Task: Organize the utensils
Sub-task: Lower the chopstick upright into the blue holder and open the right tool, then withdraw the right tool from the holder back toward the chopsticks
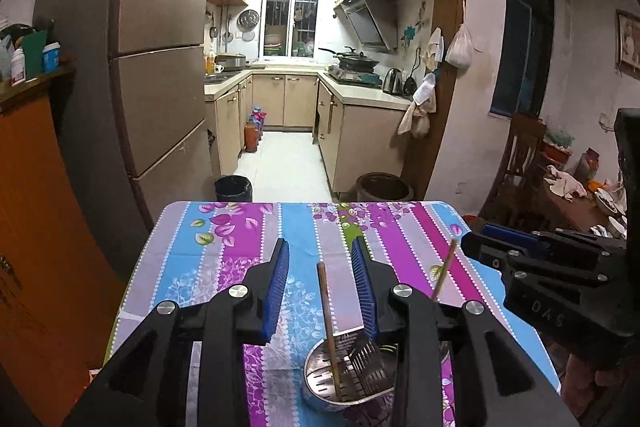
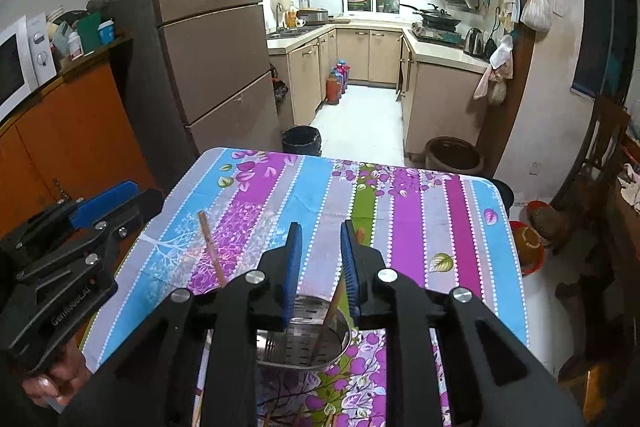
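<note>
Just between the blue pads of the left gripper [image 1: 320,251] a brown chopstick [image 1: 329,327] stands leaning, its lower end down in the perforated steel utensil holder [image 1: 320,379]; the fingers are parted and neither pad presses on it. Beside it in the holder rests a slotted metal spatula head [image 1: 366,363]. A second chopstick [image 1: 445,269] slants up to the right, behind the left gripper's right finger. The right gripper [image 2: 320,255] hangs over the same holder [image 2: 304,343], tipped downward, its fingers a narrow gap apart and free of anything; a chopstick [image 2: 328,323] rises from the cup close beside its right pad, though whether they touch I cannot tell. Another stick [image 2: 212,247] leans out to the left. A hand [image 2: 52,383] grips the left tool's handle. The holder sits on the floral-striped worktop [image 2: 404,227].
</note>
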Motion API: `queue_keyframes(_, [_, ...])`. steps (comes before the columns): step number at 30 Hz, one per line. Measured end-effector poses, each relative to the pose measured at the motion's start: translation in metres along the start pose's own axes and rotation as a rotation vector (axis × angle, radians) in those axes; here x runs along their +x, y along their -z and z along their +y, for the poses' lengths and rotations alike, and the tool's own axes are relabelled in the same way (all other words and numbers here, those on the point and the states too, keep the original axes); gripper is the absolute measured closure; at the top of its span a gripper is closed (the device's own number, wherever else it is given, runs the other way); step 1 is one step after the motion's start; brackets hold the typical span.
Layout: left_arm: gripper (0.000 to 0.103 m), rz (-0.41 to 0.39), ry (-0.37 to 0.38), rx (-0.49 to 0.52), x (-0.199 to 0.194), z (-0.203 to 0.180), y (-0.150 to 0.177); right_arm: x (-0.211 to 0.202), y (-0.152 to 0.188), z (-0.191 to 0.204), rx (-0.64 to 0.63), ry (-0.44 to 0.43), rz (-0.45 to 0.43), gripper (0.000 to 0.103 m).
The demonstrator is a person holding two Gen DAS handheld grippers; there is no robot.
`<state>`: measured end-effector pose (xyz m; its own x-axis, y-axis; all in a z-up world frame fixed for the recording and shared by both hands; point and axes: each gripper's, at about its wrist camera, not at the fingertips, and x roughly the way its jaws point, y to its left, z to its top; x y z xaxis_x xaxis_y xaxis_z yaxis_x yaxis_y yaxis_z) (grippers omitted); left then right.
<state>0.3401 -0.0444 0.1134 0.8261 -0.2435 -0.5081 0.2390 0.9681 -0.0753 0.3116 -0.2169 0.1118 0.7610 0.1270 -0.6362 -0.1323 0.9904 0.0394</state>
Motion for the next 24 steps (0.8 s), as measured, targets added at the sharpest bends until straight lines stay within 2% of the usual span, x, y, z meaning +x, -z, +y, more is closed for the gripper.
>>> queue_keyframes(3, [0.070,-0.018,-0.007,0.010,-0.010,-0.007,0.009,-0.006,0.007,0.002,-0.009,-0.001,-0.009,0.085])
queue_keyframes(9, [0.084,-0.026,0.005,0.021,-0.029,-0.021,0.038,-0.023,0.036,0.009,-0.027,-0.001,-0.039,0.085])
queue_keyframes(13, [0.089,-0.041,0.008,0.051,-0.046,-0.033,0.060,-0.037,0.058,0.013,-0.035,-0.008,-0.057,0.085])
queue_keyframes(24, [0.089,-0.079,0.034,0.066,-0.105,-0.042,0.124,-0.074,0.118,0.019,-0.046,-0.017,-0.109,0.085])
